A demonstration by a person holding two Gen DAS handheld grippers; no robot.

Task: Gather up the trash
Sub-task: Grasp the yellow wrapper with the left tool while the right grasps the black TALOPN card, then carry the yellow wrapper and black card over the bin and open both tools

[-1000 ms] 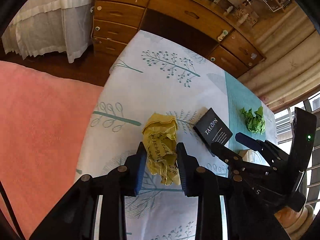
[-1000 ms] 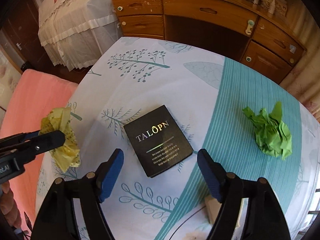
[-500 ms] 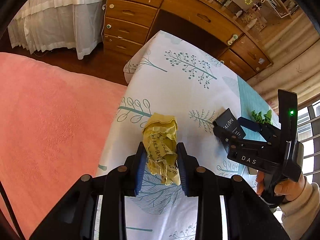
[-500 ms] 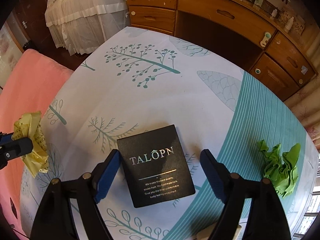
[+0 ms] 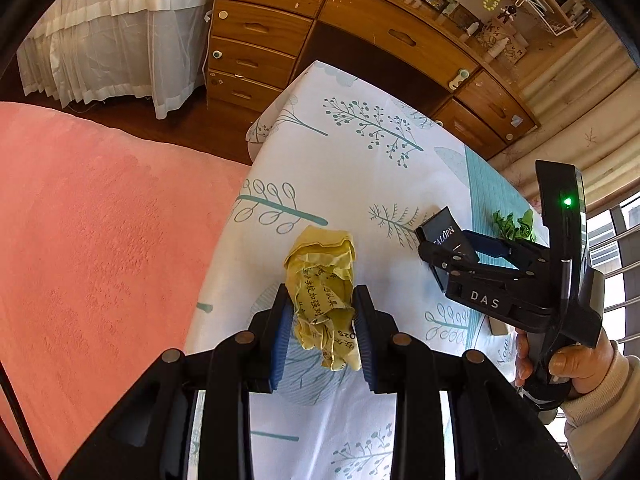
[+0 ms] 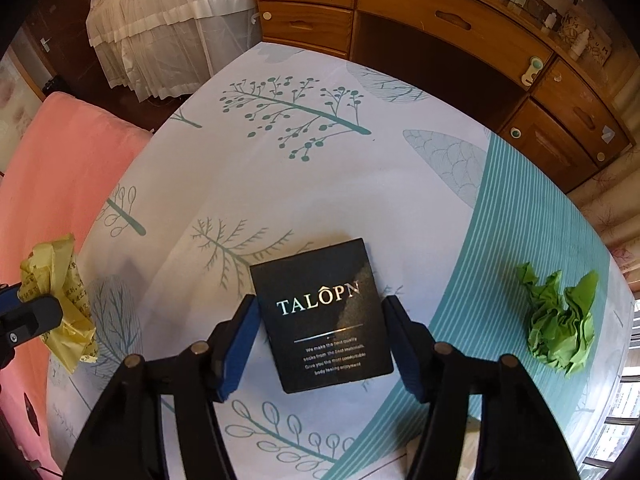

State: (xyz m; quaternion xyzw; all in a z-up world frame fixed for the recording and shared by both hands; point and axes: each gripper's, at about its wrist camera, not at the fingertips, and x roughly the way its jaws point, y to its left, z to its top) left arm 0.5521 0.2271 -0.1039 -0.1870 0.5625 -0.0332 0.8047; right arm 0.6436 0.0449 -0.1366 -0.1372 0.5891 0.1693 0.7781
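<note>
My left gripper (image 5: 320,320) is shut on a crumpled yellow paper wad (image 5: 324,280) and holds it above the table's left edge; the wad also shows at the left of the right wrist view (image 6: 60,300). My right gripper (image 6: 320,340) is open, its blue pads on either side of a black box marked TALOPN (image 6: 324,316) lying flat on the tablecloth (image 6: 280,184). The pads are close to the box's sides; contact is not clear. The box (image 5: 440,232) and right gripper (image 5: 472,264) also show in the left wrist view. A crumpled green paper wad (image 6: 560,332) lies to the right.
A wooden desk with drawers (image 6: 440,20) stands beyond the table. A pink bed cover (image 5: 100,240) lies to the left, and a white valance (image 5: 120,40) hangs behind it. A window with bars (image 5: 616,240) is at the right.
My right gripper moved forward over the black box, so its pads now flank it. My left gripper carried the yellow wad left toward the table edge and lifted it.
</note>
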